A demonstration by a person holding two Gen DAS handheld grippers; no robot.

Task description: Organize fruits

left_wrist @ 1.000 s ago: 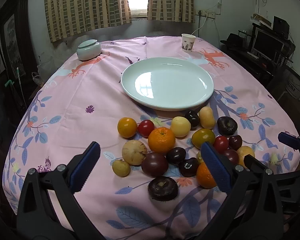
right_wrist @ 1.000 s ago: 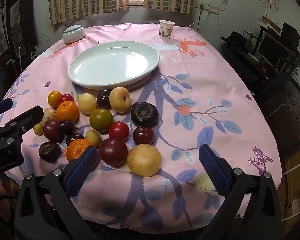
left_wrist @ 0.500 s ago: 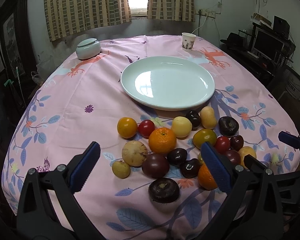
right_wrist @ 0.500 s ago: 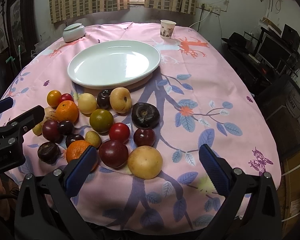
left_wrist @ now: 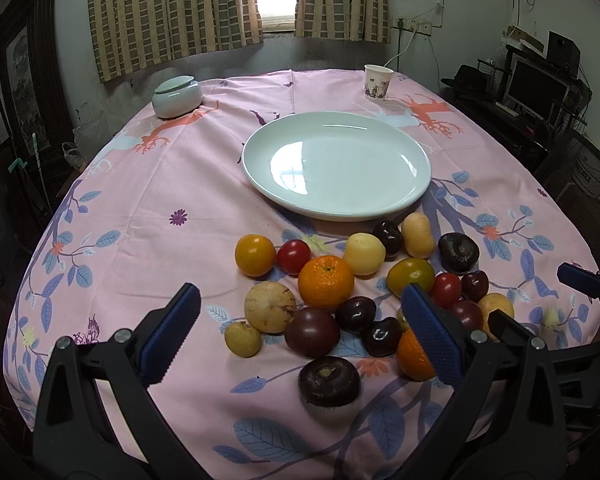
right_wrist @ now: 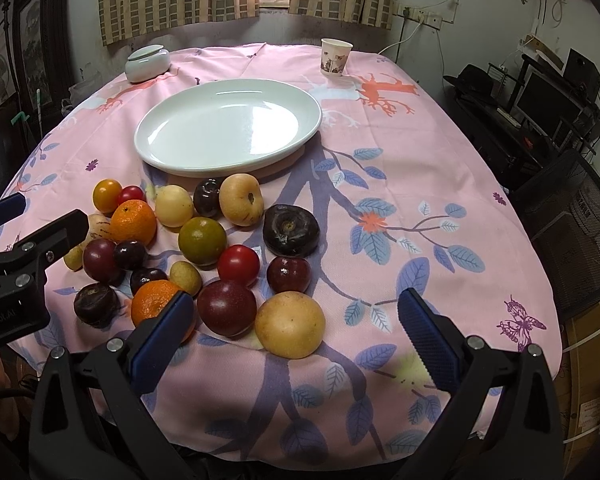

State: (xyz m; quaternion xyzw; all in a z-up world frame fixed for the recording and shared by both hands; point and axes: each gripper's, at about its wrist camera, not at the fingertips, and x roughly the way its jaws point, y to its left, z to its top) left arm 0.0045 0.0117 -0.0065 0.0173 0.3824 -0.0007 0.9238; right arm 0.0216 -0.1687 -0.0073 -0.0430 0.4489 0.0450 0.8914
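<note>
The left gripper (left_wrist: 300,330) stands wide open over the near edge of the worktop (left_wrist: 148,208), its blue-padded fingers (left_wrist: 170,330) holding nothing and touching nothing. Between and just beyond its fingers lies the near-left part of the fruit heap: a dark flattened fruit (left_wrist: 329,376) closest, a purple plum (left_wrist: 312,332) and a pale speckled round fruit (left_wrist: 270,307) a little farther, and a large orange (left_wrist: 326,282) ahead of those. A second orange (left_wrist: 414,358) sits just beside the inner face of its right finger (partly hidden by it).

The right gripper (right_wrist: 294,340) is likewise spread wide and empty. Between its fingers, closest to it, rest a big yellow fruit (right_wrist: 290,324) and a dark red plum (right_wrist: 226,308), touching each other; an orange (right_wrist: 156,306) lies partly behind its left finger. Farther ahead sit a red tomato (right_wrist: 238,265) and a green-yellow citrus (right_wrist: 202,241).

Beyond the heap from both grippers stands the white plate (right_wrist: 180,152), nothing on it. A paper cup (right_wrist: 335,57) and a lidded ceramic jar (right_wrist: 147,63) stand at the far side.
</note>
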